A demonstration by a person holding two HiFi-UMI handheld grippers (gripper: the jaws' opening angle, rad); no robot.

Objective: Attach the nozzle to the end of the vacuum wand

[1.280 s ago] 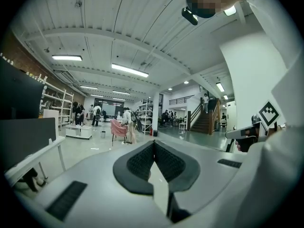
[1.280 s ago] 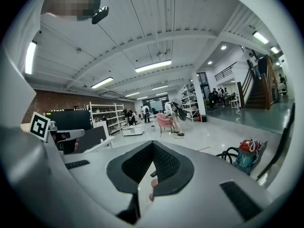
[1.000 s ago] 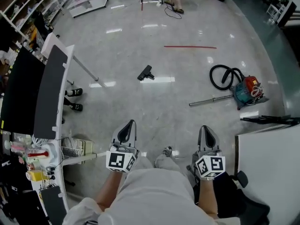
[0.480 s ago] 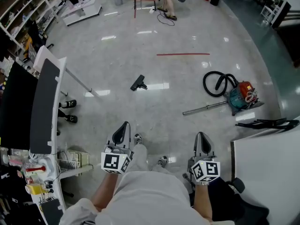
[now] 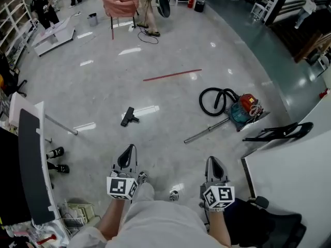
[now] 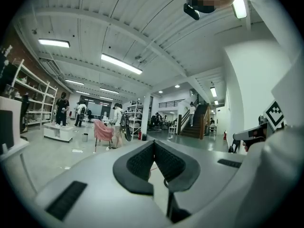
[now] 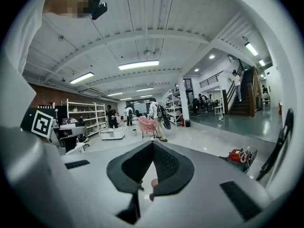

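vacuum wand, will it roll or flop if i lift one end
The wand looks like a straight metal tube, so probably stiff, not floppy. Round, on a glossy floor, it may roll or slide. The hose by its far end might tug.

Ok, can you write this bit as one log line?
left gripper: shut, empty | right gripper: shut, empty | nozzle: on floor, apart from wand

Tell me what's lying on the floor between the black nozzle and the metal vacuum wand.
Nothing. In the head view, the floor between the nozzle and the wand is bare. The red strip lies farther off, beyond that stretch.
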